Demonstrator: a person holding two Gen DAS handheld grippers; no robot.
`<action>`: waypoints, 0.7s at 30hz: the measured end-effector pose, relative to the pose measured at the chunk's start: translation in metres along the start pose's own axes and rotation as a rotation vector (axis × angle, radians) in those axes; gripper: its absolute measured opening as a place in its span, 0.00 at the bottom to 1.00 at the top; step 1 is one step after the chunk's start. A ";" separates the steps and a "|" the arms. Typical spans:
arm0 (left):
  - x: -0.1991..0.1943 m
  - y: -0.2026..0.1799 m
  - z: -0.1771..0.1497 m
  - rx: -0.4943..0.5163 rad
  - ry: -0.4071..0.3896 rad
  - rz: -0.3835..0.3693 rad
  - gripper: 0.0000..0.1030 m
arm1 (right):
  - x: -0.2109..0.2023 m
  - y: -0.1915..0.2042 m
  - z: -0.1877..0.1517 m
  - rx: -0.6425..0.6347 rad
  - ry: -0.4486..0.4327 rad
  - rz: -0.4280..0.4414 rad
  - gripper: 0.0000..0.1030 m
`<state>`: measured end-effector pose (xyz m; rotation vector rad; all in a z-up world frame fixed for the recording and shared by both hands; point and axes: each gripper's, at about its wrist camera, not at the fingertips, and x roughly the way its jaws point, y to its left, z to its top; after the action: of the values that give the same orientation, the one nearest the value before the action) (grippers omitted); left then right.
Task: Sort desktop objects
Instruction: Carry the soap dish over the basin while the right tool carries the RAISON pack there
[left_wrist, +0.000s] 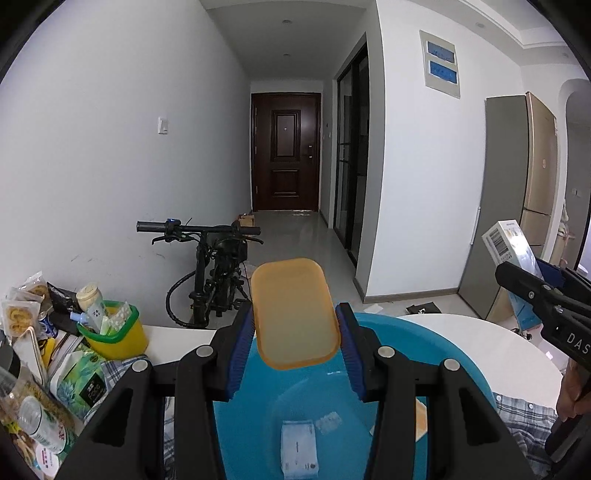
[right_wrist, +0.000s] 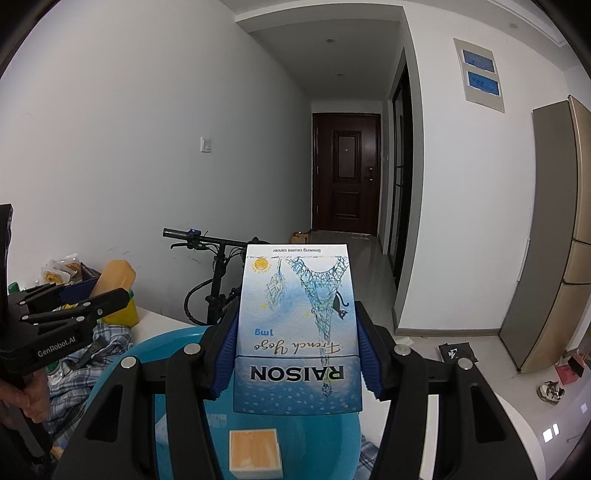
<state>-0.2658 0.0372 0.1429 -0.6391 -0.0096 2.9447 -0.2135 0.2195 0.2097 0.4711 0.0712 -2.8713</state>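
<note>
Gripping "RAISON French Yogo 1mg" carton (right_wrist: 299, 332), right gripper (right_wrist: 297, 354)

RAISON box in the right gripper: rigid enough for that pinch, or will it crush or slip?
The RAISON box shows flat faces and straight edges between the right gripper pads, so it probably holds as stiff card. It looks light for its size. Its printed face seems smooth, and much of it stands beyond the pads, so it could pivot if bumped.

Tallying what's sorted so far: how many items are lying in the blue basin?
3 visible: a pale packet and a clear blister strip on the basin floor, and an orange-topped box. The grippers may hide more.
</note>
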 end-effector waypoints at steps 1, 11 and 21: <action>0.003 0.000 0.001 0.000 0.001 -0.001 0.46 | 0.002 -0.001 0.001 0.007 0.000 0.003 0.53; 0.021 -0.001 0.002 0.014 0.064 -0.010 0.46 | 0.018 -0.003 0.000 0.025 0.057 0.045 0.53; 0.036 -0.007 -0.004 0.104 0.209 0.000 0.46 | 0.046 -0.010 -0.008 0.069 0.263 0.198 0.53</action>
<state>-0.2960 0.0485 0.1245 -0.9253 0.1625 2.8398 -0.2555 0.2202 0.1873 0.8188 -0.0294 -2.6106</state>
